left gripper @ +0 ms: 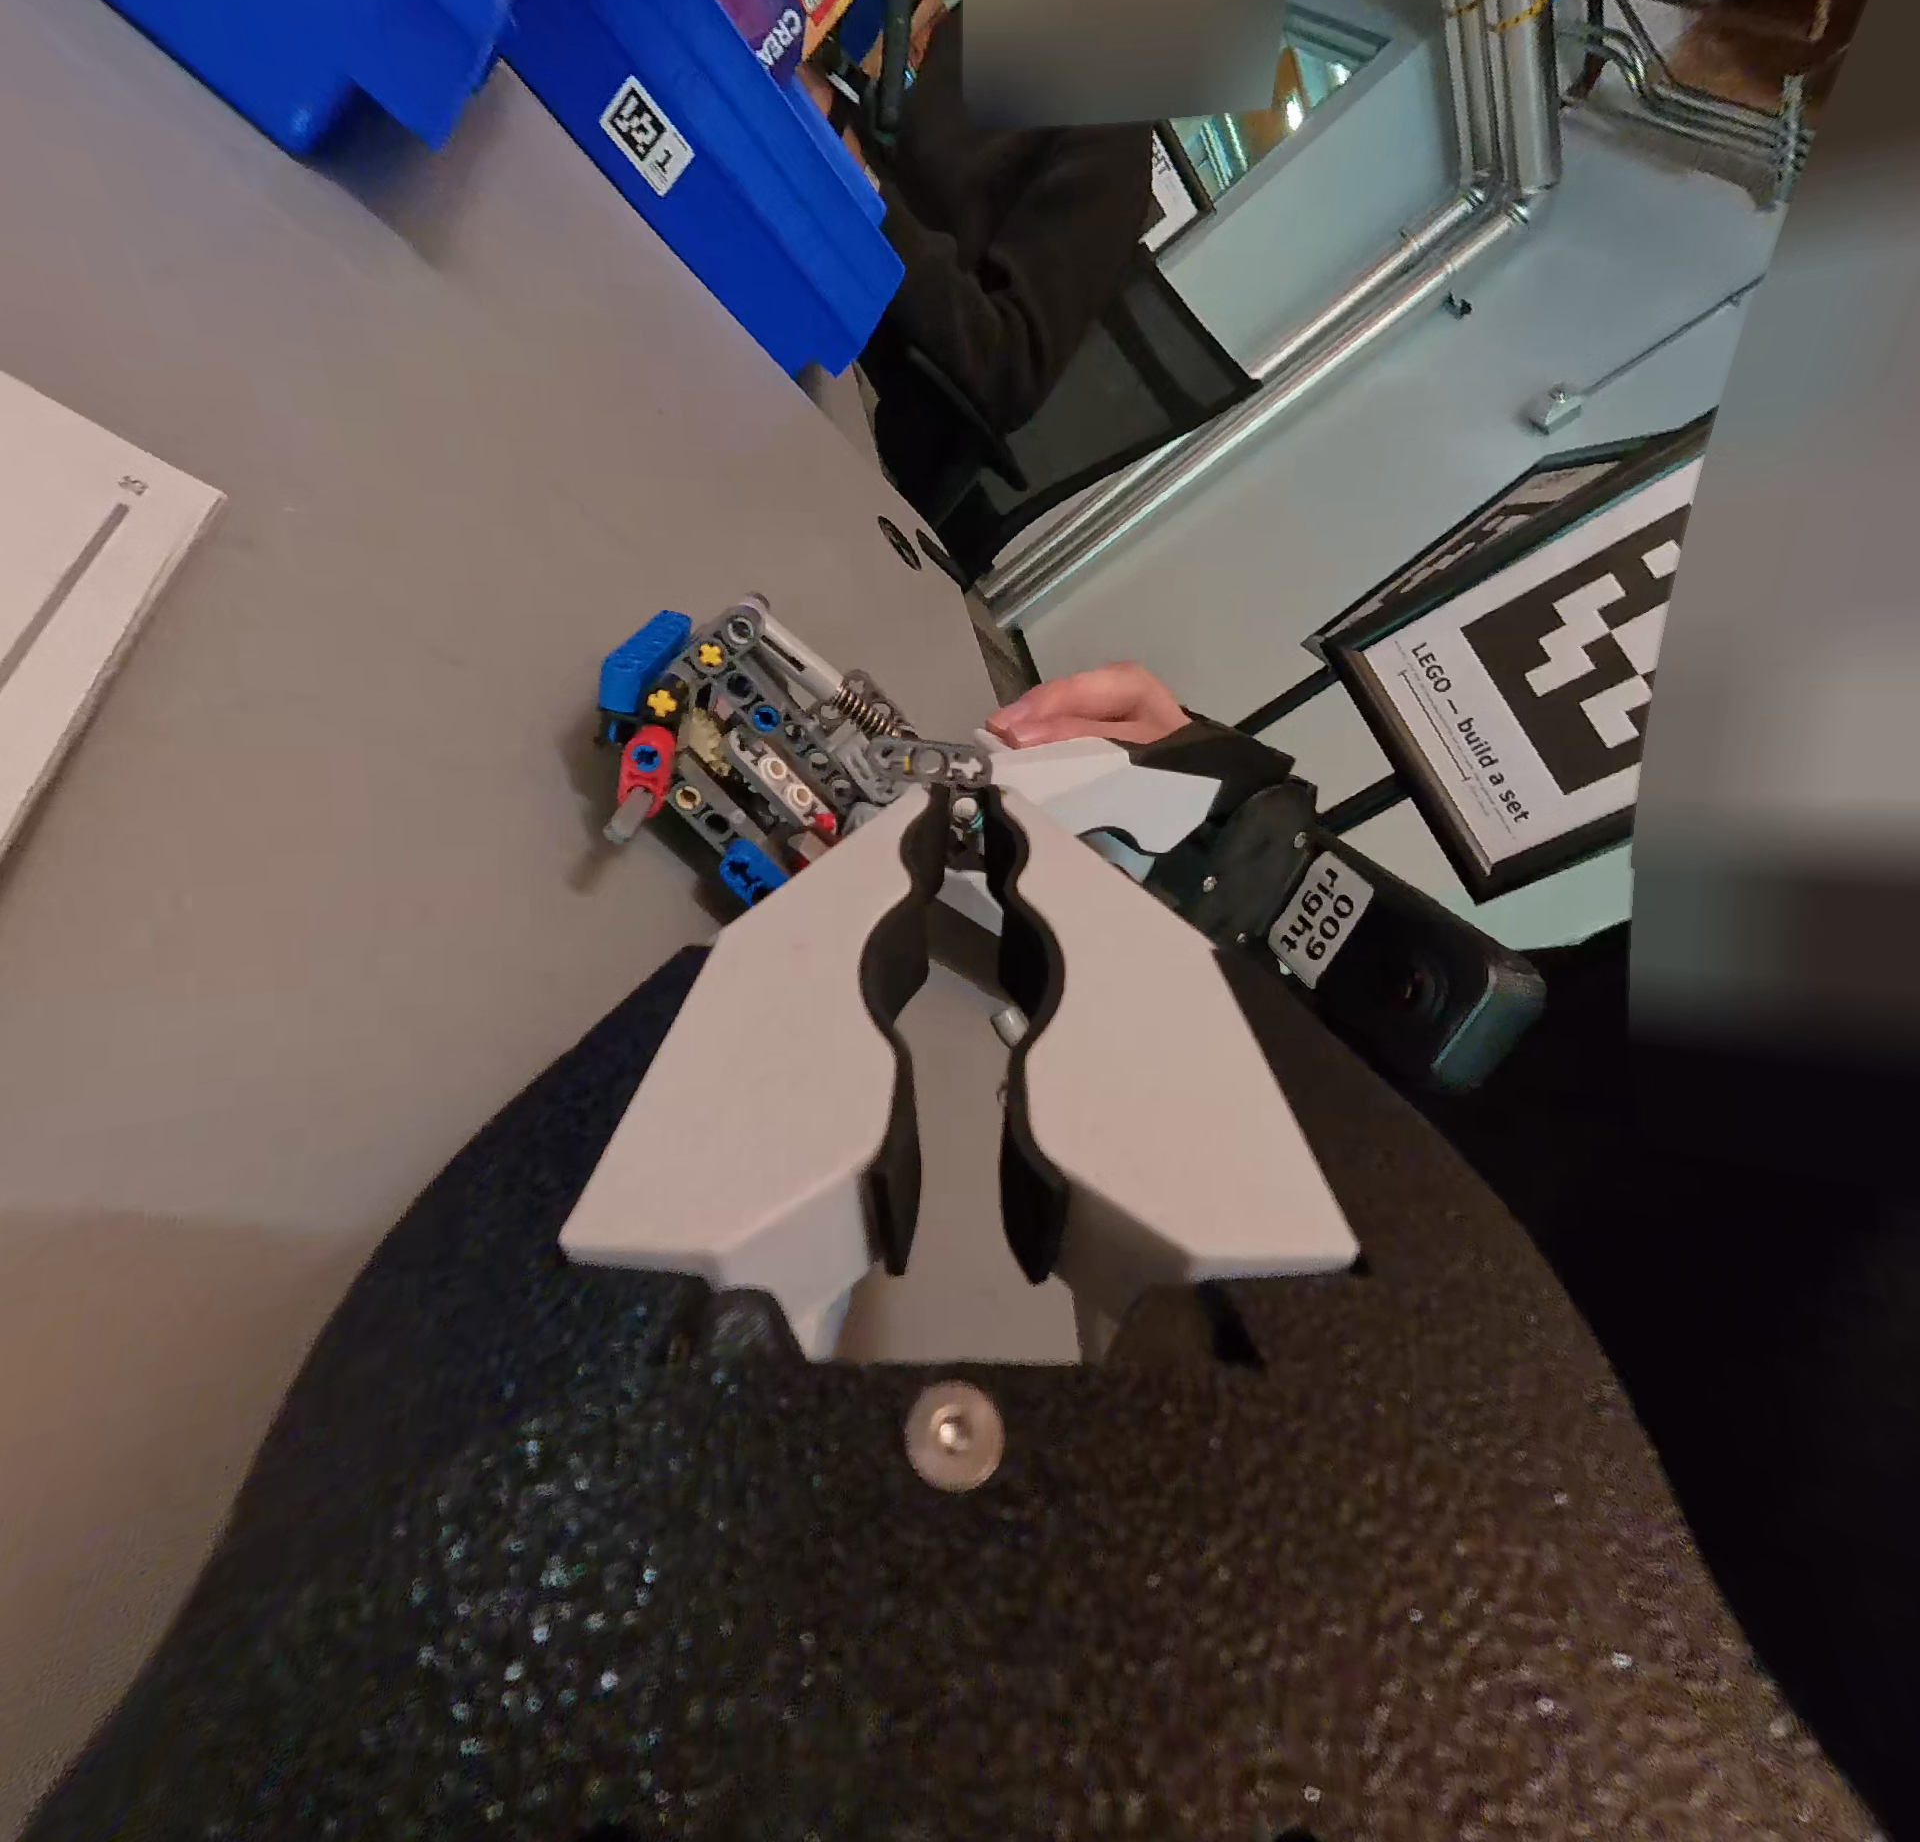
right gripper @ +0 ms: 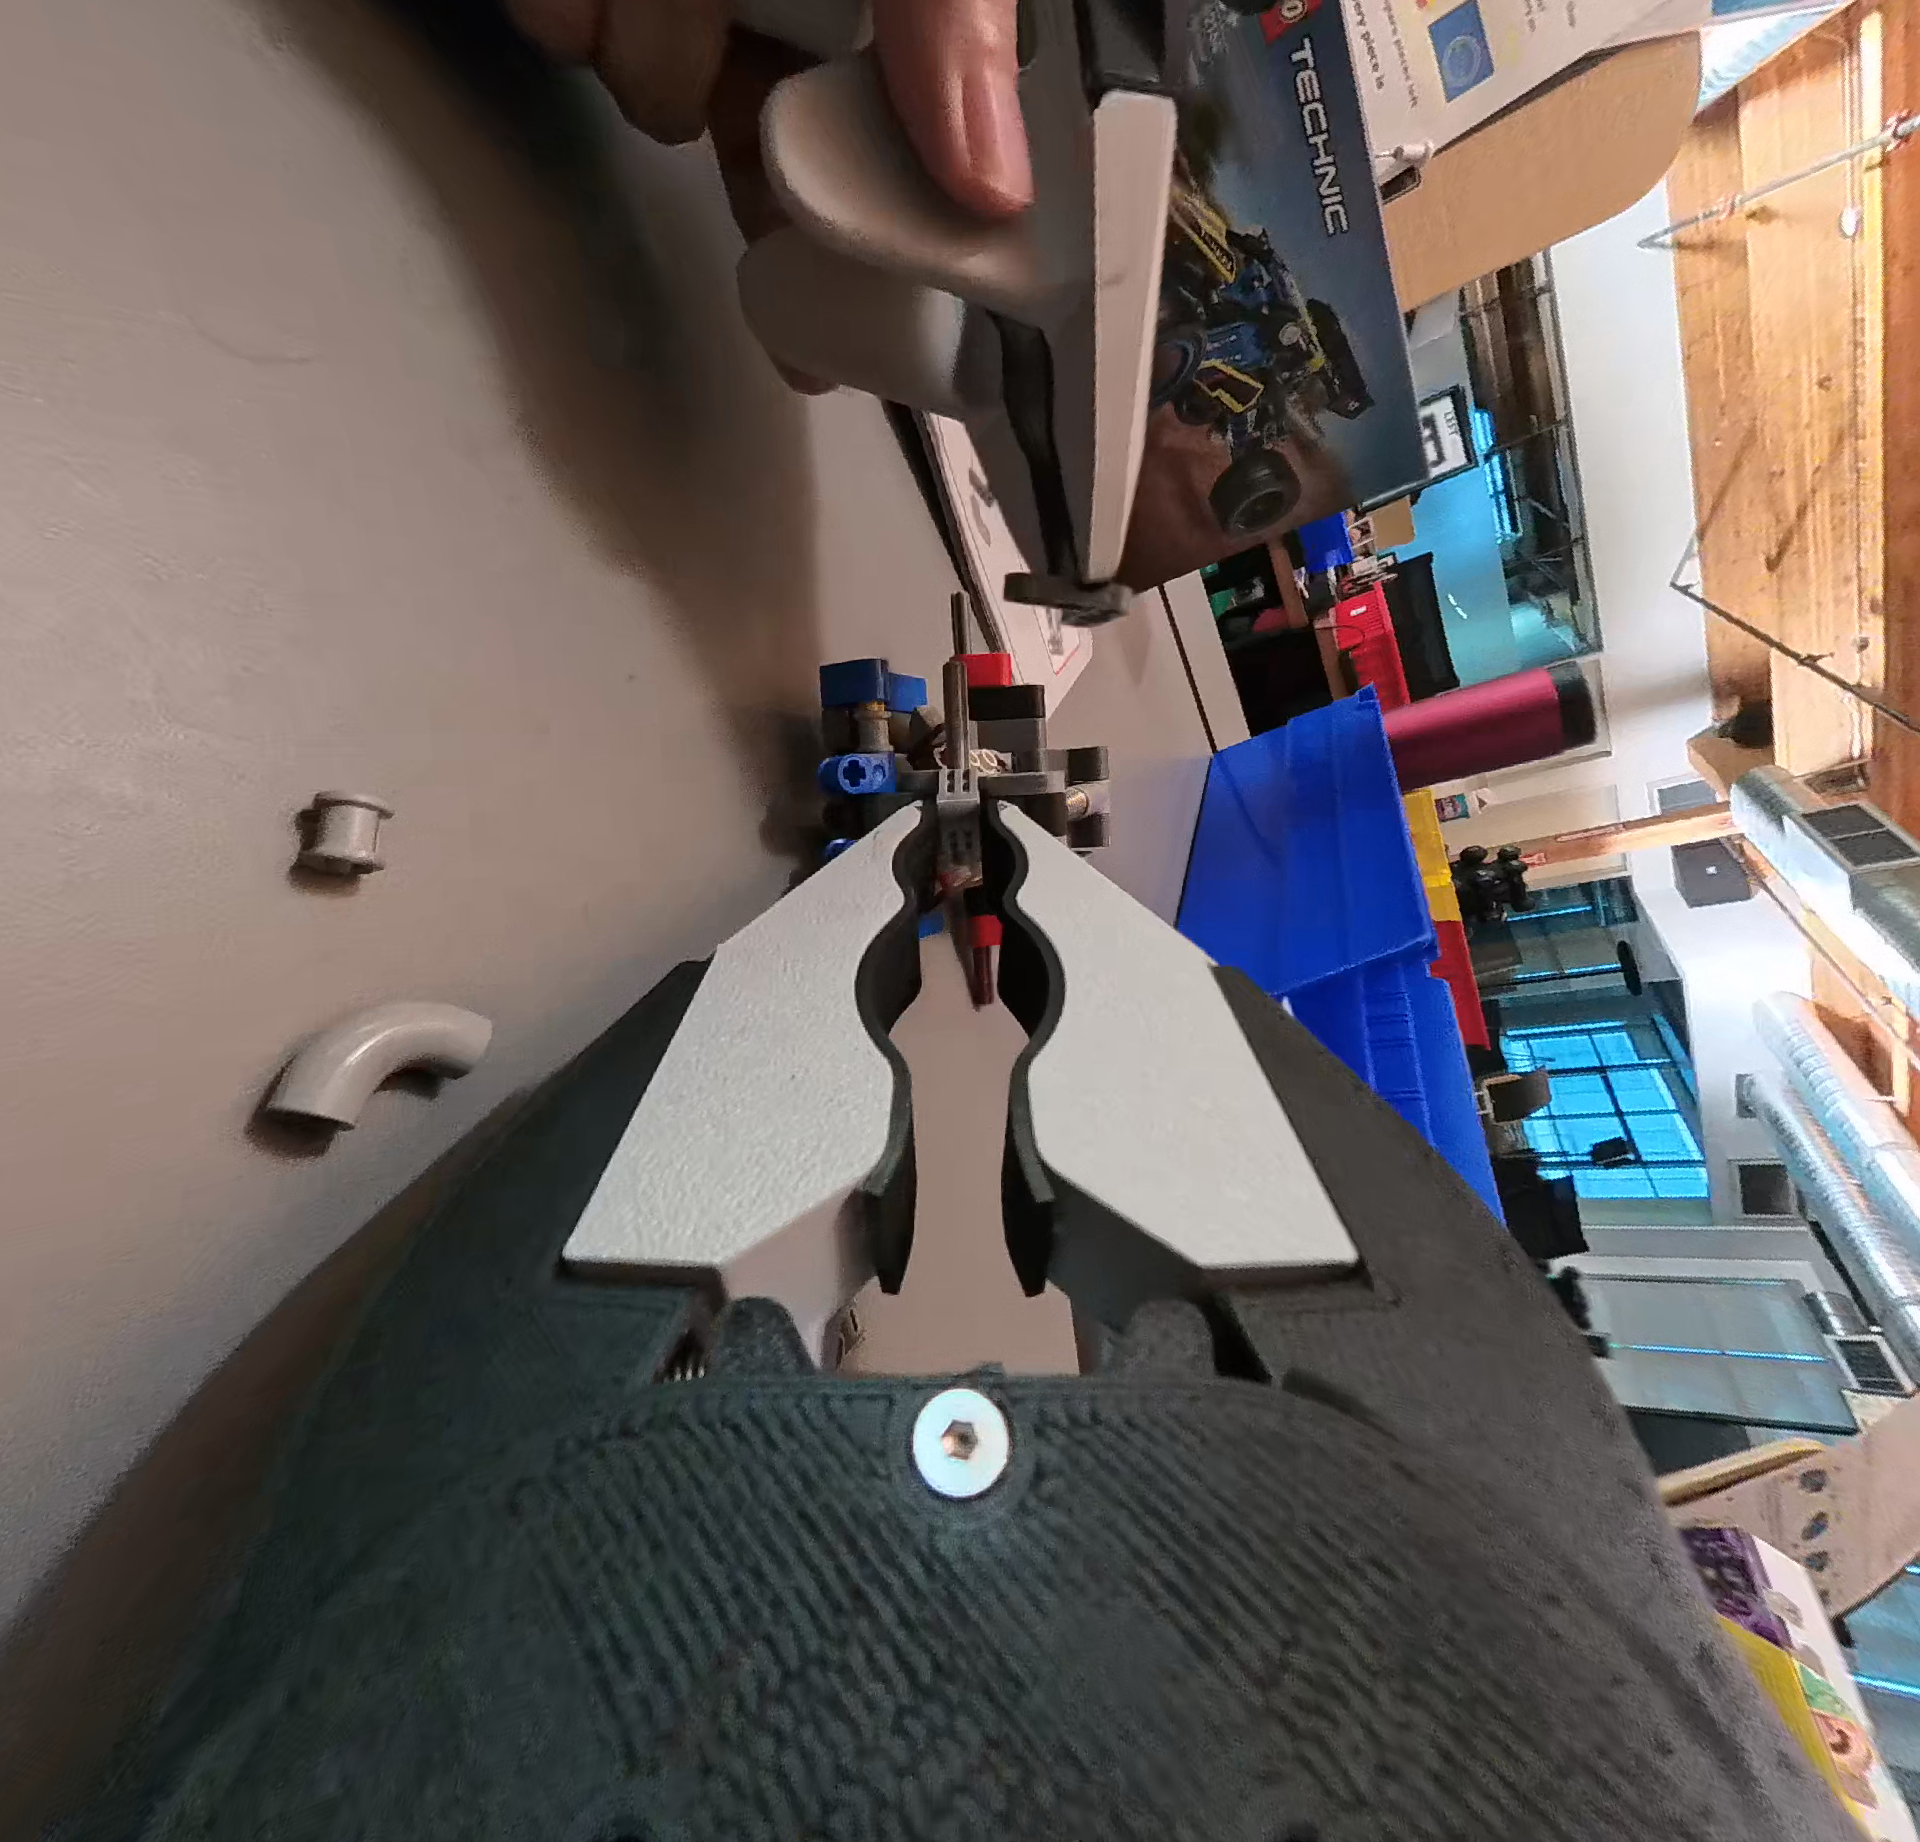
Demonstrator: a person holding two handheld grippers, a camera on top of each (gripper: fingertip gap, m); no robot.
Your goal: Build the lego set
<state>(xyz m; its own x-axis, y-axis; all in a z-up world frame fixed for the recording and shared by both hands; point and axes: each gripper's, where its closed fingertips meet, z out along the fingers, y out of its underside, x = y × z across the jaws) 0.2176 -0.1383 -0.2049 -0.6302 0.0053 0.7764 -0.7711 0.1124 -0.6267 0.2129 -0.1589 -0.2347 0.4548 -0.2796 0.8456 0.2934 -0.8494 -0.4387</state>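
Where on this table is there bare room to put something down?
Free: the grey table between the blue bin, white sheet and brick model. Crowded: around the model, where both grippers meet, and by two loose grey parts.

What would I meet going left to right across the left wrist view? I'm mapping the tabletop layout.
White sheet → brick assembly → small grey beam pinched by the left gripper → right gripper → framed sign.
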